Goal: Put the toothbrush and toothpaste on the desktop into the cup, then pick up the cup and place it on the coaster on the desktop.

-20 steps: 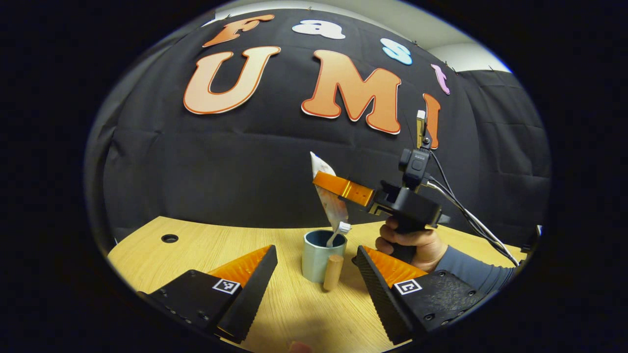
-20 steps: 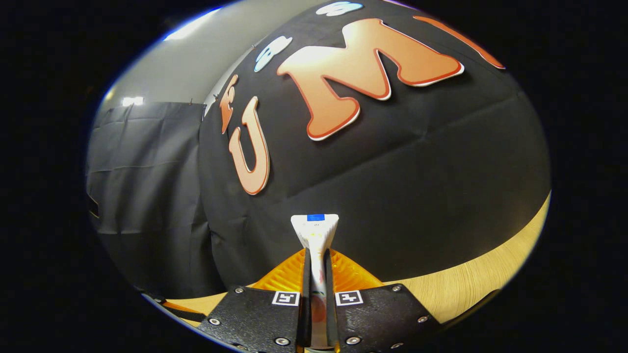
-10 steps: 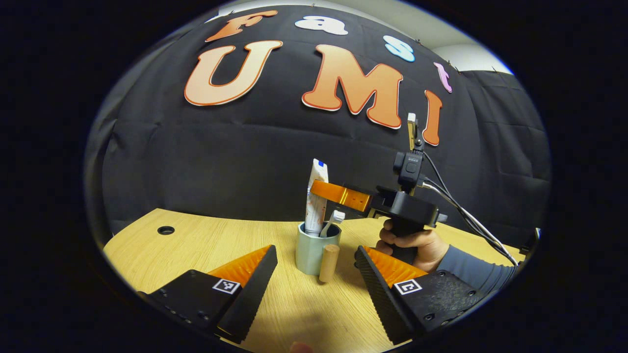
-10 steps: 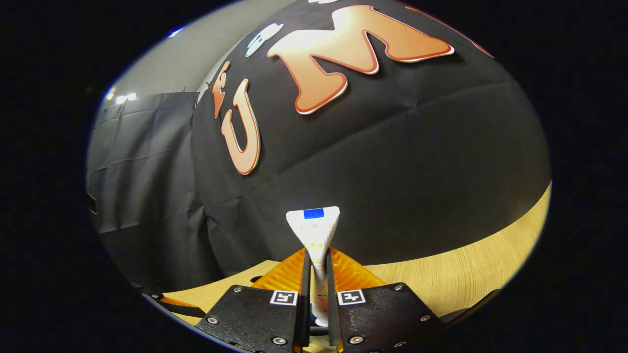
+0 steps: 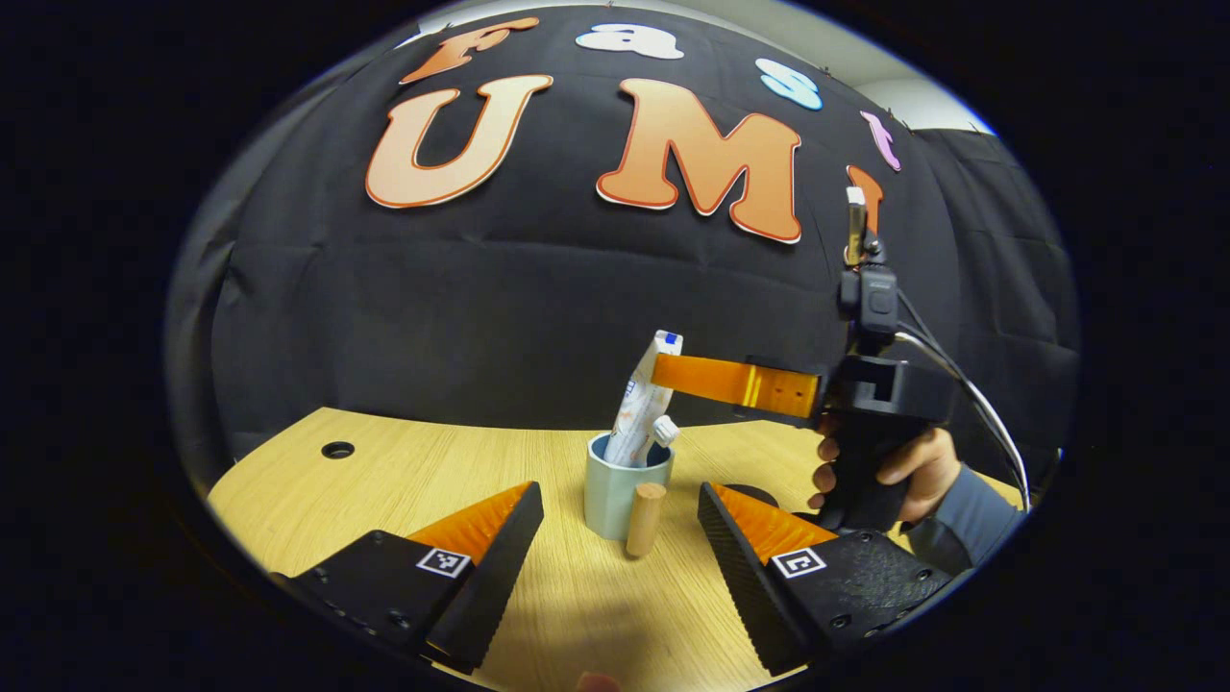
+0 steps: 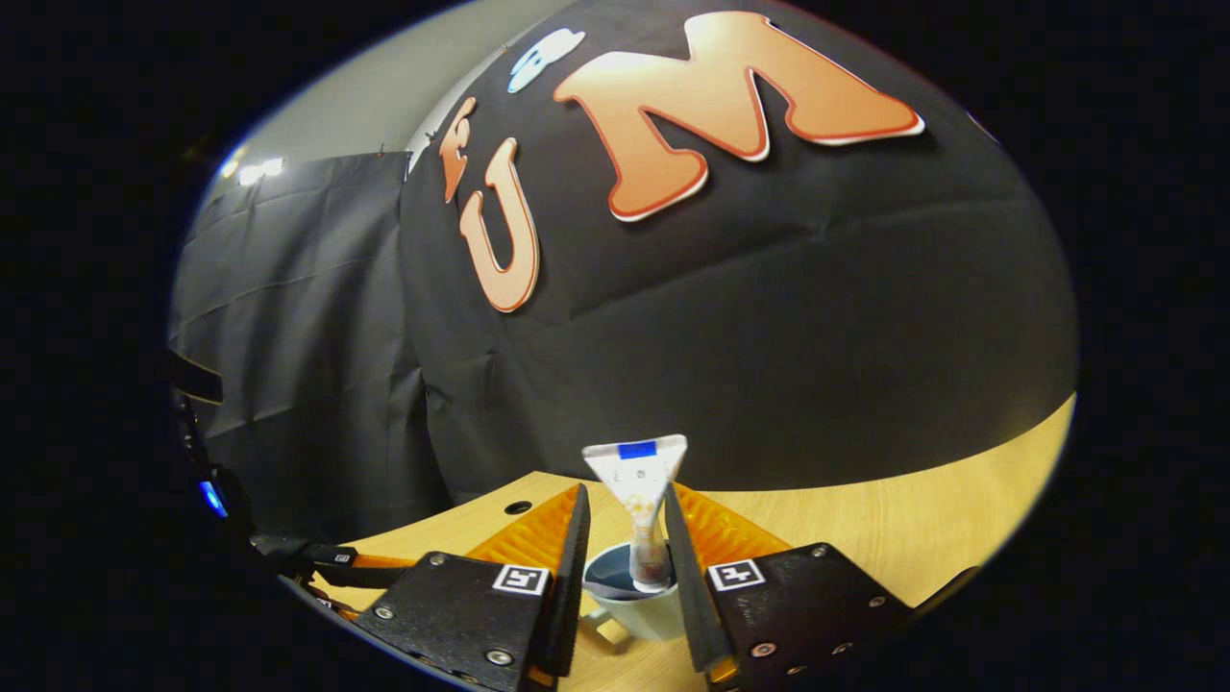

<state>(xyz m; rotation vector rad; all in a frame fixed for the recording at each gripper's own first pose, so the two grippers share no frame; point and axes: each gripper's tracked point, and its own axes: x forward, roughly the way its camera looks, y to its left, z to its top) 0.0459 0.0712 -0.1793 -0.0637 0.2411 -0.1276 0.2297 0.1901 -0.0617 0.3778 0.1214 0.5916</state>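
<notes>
Both fingers [image 6: 575, 538] off toothpaste [image 6: 642, 500] now

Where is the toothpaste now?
In the left gripper view the toothpaste stands tilted inside the cup, beside the toothbrush, between the open fingers of the right gripper.

Standing in the pale green round cup [image 5: 615, 495]: the white plastic toothpaste tube [image 5: 642, 413], leaning right, and the white-headed toothbrush [image 5: 663, 432] just right of it. Sitting on the light wooden desktop [image 5: 432, 471], ahead of the left gripper [image 5: 620, 490], between its parted fingers. Flanking the tube's upper end from the right: the right gripper [image 6: 623, 500], fingers apart. Lying right of the cup: the dark round coaster [image 5: 754, 495].
</notes>
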